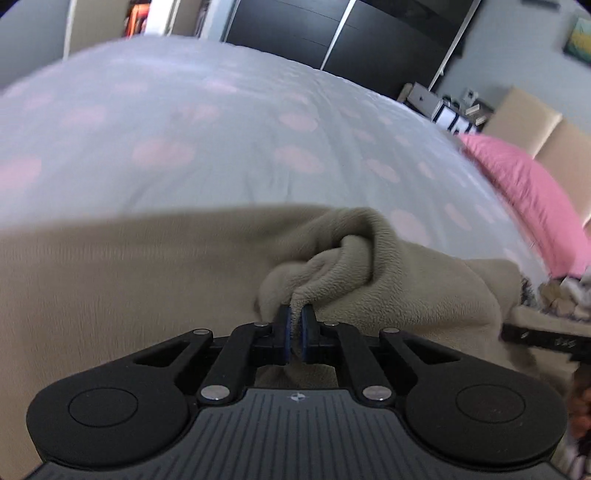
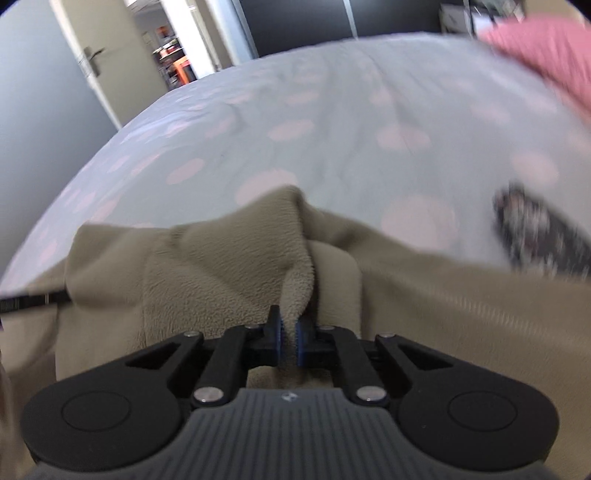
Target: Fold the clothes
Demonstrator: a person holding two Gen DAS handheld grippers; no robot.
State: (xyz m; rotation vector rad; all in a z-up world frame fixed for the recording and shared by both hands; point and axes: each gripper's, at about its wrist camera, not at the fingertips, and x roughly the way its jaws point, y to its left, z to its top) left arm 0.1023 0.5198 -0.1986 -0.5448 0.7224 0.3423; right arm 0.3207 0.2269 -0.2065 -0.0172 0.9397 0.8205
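Note:
A beige fleece garment [image 1: 129, 280] lies spread over the near part of a bed with a pale blue cover with pink dots [image 1: 221, 140]. My left gripper [image 1: 295, 314] is shut on a bunched fold of the fleece. My right gripper [image 2: 289, 321] is shut on another fold of the same beige fleece garment [image 2: 221, 266], which stands up in a peak in front of it. The tip of the other gripper shows at the right edge of the left wrist view [image 1: 546, 341] and at the left edge of the right wrist view [image 2: 33, 301].
A pink pillow [image 1: 528, 199] lies at the right end of the bed, also seen in the right wrist view [image 2: 546, 55]. A dark patterned cloth [image 2: 539, 232] lies on the bed cover [image 2: 332, 129] to the right. A dark wardrobe [image 1: 332, 33] and an open door [image 2: 103, 62] stand beyond the bed.

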